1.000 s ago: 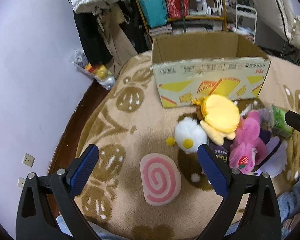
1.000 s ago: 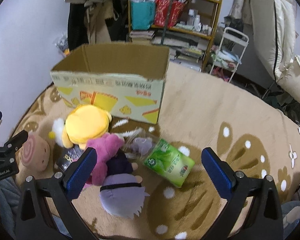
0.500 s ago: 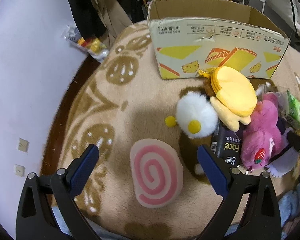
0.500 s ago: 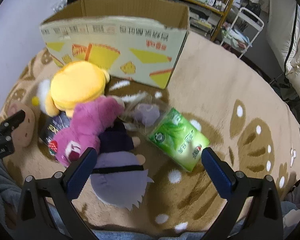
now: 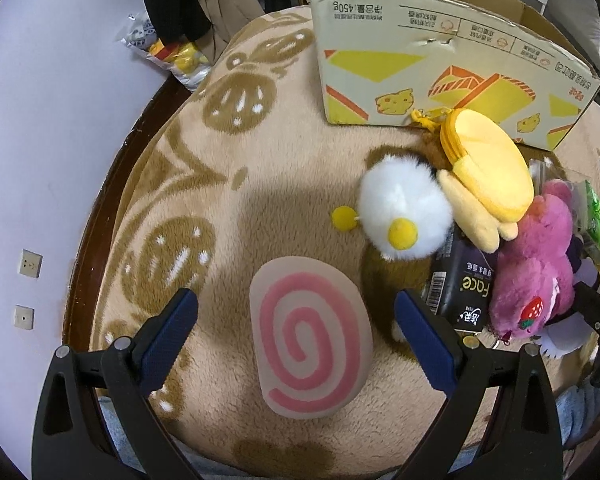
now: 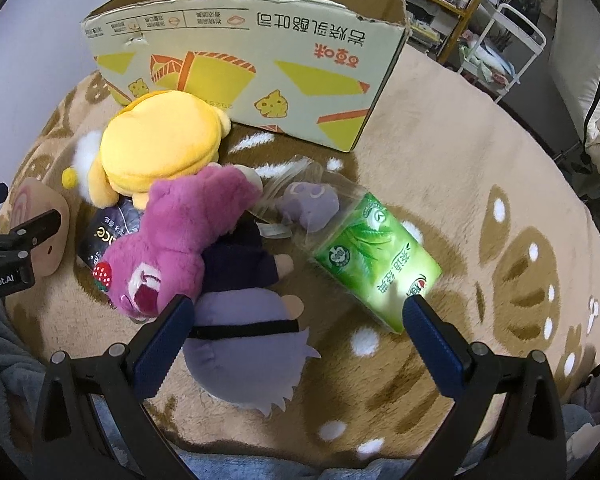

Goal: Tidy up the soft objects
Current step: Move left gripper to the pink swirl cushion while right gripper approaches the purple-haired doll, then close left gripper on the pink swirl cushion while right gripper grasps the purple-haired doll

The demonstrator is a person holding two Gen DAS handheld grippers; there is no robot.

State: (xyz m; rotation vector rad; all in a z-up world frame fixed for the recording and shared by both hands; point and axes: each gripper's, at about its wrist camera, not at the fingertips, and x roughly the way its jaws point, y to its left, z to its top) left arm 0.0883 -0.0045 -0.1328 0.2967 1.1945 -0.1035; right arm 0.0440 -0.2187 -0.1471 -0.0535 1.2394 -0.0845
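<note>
Currently, both the left gripper (image 5: 296, 330) and right gripper (image 6: 298, 332) are held spread; the swirl cushion (image 5: 310, 342) is framed at 12 o'clock.

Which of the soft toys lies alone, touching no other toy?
The pink swirl cushion, flat on the rug between the left gripper's open fingers; the rest are piled together.

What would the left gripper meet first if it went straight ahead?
Most likely the pink spiral cushion, which lies on the rug between the open fingers of the left gripper. Depth is hard to judge, but nothing shows between them.
</note>
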